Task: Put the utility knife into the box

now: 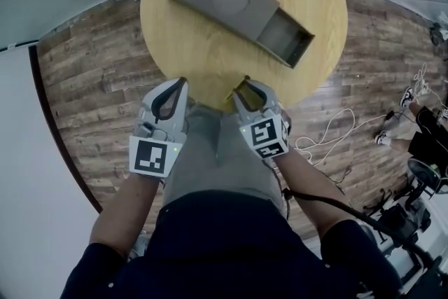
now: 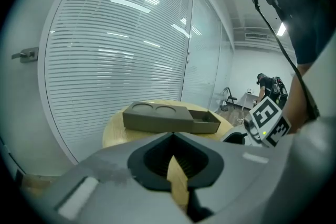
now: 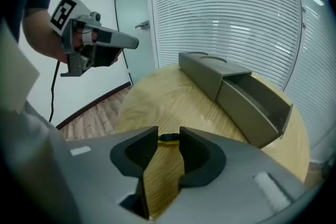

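A grey box [image 1: 224, 0] with two round recesses lies on the round wooden table [image 1: 203, 59]; its open compartment [image 1: 283, 35] faces right. The same box [image 3: 231, 86] shows in the right gripper view. My right gripper [image 1: 243, 84] is at the table's near edge, and its jaws stand open. A yellow and black utility knife [image 3: 168, 138] lies on the wood just at their tips, seen as a yellow sliver [image 1: 236, 89] in the head view. My left gripper [image 1: 183, 80] hangs at the near edge to the left, its tips [image 2: 173, 135] closed together with nothing in them.
White cables [image 1: 329, 133] trail over the wood floor to the right of the table. A person's shoes [image 1: 408, 96] and dark equipment [image 1: 406, 213] are at the far right. A glass wall with blinds [image 2: 121, 60] stands behind the table.
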### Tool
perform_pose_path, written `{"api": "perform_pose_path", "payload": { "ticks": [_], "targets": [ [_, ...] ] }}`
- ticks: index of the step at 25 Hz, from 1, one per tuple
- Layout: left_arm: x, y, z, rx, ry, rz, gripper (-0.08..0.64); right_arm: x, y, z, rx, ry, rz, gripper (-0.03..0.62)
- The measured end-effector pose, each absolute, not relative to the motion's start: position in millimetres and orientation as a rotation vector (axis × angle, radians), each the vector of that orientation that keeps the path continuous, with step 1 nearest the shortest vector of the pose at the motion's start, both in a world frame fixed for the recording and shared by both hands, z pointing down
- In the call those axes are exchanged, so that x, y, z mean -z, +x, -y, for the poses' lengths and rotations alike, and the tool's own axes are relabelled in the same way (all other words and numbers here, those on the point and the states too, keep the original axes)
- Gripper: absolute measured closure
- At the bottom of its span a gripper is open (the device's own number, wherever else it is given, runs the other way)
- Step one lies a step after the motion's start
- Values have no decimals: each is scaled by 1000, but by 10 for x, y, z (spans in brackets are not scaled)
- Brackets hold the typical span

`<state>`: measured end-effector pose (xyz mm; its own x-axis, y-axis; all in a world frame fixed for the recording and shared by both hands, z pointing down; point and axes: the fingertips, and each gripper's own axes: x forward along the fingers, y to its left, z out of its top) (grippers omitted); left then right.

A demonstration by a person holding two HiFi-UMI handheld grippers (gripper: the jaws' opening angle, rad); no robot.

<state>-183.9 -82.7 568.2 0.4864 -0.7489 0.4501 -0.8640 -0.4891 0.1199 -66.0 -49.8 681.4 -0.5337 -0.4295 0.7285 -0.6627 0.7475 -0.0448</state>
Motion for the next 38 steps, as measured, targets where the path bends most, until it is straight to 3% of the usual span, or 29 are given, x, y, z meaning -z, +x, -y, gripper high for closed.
{"api": "perform_pose_path", "payload": {
  "ticks": [18, 38],
  "targets": [
    [-5588, -2049, 808, -473, 2351, 1457, 557, -6728, -705, 521, -429, 745, 2233, 479],
    [-4608, -1608, 1104, -408, 2568, 1421, 557, -5458, -206, 962, -315, 1024, 2276, 495]
  ]
}}
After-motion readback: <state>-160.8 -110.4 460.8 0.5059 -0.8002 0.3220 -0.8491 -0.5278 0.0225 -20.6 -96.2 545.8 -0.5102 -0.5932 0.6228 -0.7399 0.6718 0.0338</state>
